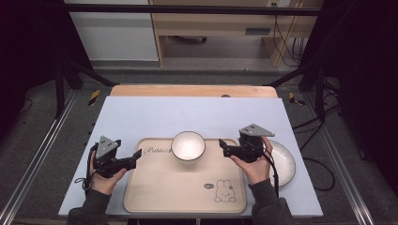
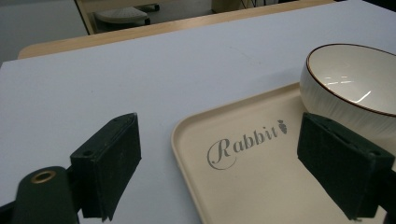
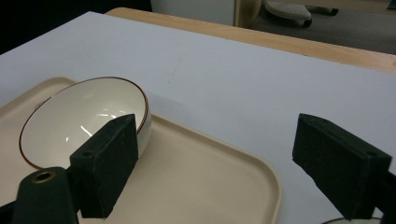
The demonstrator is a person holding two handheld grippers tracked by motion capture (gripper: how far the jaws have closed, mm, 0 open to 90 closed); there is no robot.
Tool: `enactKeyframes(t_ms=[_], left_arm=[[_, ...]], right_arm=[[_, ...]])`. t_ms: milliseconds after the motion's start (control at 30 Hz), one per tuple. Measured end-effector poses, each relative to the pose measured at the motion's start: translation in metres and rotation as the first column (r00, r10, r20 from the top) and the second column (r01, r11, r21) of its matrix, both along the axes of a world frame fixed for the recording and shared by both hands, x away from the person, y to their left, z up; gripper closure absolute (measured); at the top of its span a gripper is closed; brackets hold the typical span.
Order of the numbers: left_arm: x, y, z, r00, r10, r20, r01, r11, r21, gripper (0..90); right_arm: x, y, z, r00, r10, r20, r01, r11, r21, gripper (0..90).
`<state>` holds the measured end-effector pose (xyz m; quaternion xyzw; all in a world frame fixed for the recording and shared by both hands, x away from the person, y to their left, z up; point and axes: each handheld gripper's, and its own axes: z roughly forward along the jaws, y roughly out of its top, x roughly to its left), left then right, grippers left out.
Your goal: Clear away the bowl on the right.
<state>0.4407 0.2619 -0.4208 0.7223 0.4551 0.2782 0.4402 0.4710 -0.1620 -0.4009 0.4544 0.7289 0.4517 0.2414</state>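
A white bowl [image 1: 187,145] with a thin brown rim stands at the far edge of a beige tray [image 1: 169,187]. The tray carries the word "Rabbit" and a rabbit drawing. My left gripper [image 1: 136,157] hovers open at the tray's left edge, pointing toward the bowl [image 2: 355,84]. Its jaws straddle the tray's far left corner [image 2: 187,126]. On the other side, my right gripper [image 1: 222,146] is open over the tray's far right corner [image 3: 261,172], close beside the bowl [image 3: 84,116]. Neither gripper holds anything.
A white plate [image 1: 284,161] lies on the pale blue mat [image 1: 187,112] just right of the tray, partly under my right hand. The wooden table edge [image 1: 192,90] runs behind the mat, with shelving and cables on the floor beyond.
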Motion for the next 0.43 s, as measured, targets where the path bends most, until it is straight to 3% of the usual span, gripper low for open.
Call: enactKeyframes(t_ms=[433], left_arm=[[0.001,0.001,-0.003,1.0,0.001,-0.003,-0.001,1.0,0.004,13.4]], right_arm=[[-0.023,-0.032,-0.015,0.9998,-0.021,0.007,0.021,0.9997,0.012,13.6]])
